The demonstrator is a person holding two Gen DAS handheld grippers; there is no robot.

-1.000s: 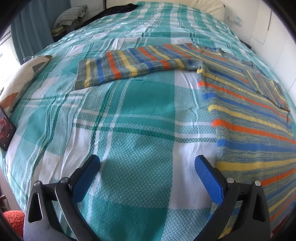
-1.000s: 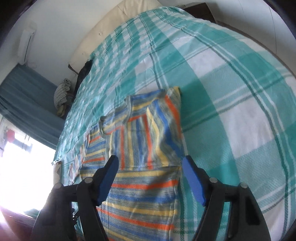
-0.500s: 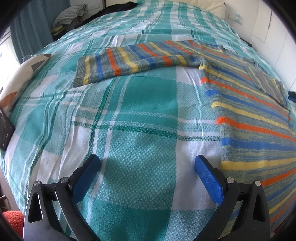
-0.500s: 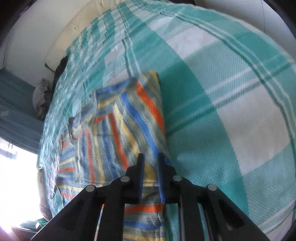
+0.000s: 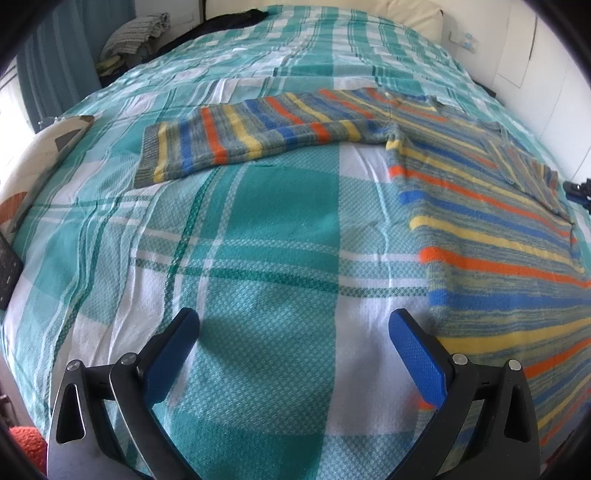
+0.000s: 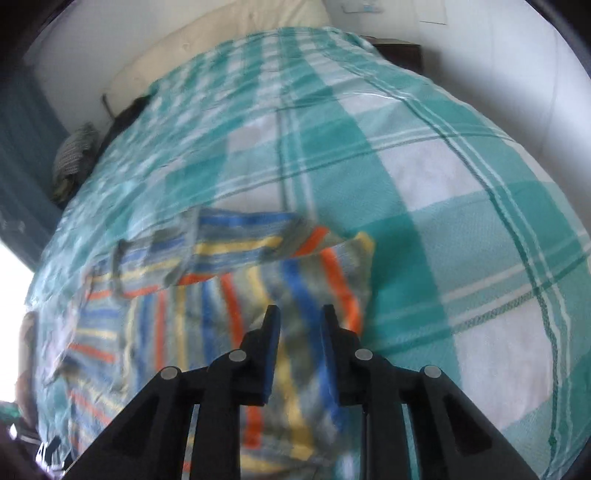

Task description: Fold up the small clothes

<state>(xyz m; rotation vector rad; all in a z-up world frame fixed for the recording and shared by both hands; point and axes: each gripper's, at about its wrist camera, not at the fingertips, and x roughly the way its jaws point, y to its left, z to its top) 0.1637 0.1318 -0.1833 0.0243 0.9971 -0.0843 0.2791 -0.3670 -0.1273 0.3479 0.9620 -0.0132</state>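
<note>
A small striped sweater point(image 5: 480, 229) in blue, orange, yellow and grey lies flat on the bed, with one sleeve point(image 5: 251, 136) stretched out to the left. My left gripper point(image 5: 293, 328) is open and empty, low over the blanket just left of the sweater's hem. In the right wrist view my right gripper point(image 6: 299, 317) is nearly shut on a fold of the sweater point(image 6: 258, 288); the far sleeve is doubled over the body. That view is blurred by motion.
The bed carries a teal and white plaid blanket point(image 5: 258, 236). A pile of clothes point(image 5: 133, 35) sits at the far left corner by a blue curtain. A patterned pillow point(image 5: 44, 155) lies at the left edge. White walls stand on the right.
My right gripper closed from wide open onto the sweater and has swung with the fabric. My left gripper stayed open and shifted slightly left of the sweater.
</note>
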